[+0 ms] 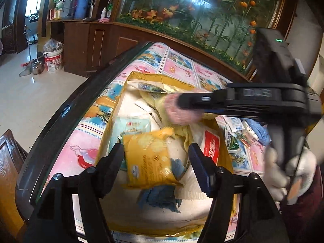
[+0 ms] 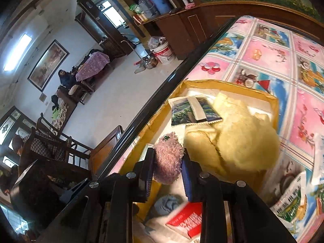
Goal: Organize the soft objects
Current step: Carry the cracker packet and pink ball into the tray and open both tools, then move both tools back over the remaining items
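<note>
A yellow cardboard box (image 1: 141,77) with a white lining stands on the patterned table. My left gripper (image 1: 156,160) hangs open over it, and a yellow snack packet (image 1: 149,158) lies between its fingers, touching only the left one. My right gripper (image 2: 168,166) is shut on a pink fuzzy object (image 2: 167,158) just above the box; the left wrist view shows that pink object (image 1: 180,115) too. In the box lie a fluffy yellow cloth (image 2: 243,133), a blue cloth (image 1: 160,196), a red-and-white packet (image 1: 211,147) and a landscape-printed packet (image 2: 194,111).
Green-and-white packets (image 1: 232,139) and a blue cloth lie on the table right of the box. The table's dark edge (image 1: 70,109) runs close along the box's left side, with a wooden chair (image 1: 10,158) below it. A gloved hand (image 1: 283,172) holds the right gripper.
</note>
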Demonstrator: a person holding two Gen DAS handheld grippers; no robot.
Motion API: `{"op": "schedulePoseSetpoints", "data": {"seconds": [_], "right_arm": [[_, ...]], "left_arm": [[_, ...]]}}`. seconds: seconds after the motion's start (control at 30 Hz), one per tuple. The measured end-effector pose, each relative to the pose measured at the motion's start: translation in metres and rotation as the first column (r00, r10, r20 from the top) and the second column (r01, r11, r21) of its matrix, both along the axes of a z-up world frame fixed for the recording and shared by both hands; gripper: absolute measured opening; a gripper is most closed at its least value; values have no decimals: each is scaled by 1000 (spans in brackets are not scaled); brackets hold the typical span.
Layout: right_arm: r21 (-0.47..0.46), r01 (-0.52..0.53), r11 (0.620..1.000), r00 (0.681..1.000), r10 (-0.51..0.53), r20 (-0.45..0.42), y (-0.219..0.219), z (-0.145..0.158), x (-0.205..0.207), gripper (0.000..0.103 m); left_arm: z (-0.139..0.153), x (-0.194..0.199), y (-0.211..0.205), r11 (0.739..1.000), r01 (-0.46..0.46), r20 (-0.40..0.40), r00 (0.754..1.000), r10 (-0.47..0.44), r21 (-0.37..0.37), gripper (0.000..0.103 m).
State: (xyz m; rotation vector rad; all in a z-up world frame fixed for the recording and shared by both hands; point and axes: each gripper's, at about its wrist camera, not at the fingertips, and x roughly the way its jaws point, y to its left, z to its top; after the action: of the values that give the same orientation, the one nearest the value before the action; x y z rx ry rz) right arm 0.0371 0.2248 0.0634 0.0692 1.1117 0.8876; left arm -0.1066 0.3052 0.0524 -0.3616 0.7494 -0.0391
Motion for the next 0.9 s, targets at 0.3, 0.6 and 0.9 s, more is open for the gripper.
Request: {"op": "schedulePoseSetpoints", "data": {"seconds": [0.3, 0.6, 0.9], "right_arm": [[18, 35, 999, 999, -35, 6, 12, -9, 15, 39], [100, 132, 986, 986, -141, 89, -65, 31, -16, 56], [101, 244, 964, 939, -261, 223, -165, 46, -74, 69]], "left_arm": [[11, -9, 7, 1000, 10, 43, 999, -9, -30, 72], [36, -20, -40, 984, -4, 87, 996, -11, 175, 72], [53, -29, -108, 915, 2, 91, 995, -43, 404, 76]]}}
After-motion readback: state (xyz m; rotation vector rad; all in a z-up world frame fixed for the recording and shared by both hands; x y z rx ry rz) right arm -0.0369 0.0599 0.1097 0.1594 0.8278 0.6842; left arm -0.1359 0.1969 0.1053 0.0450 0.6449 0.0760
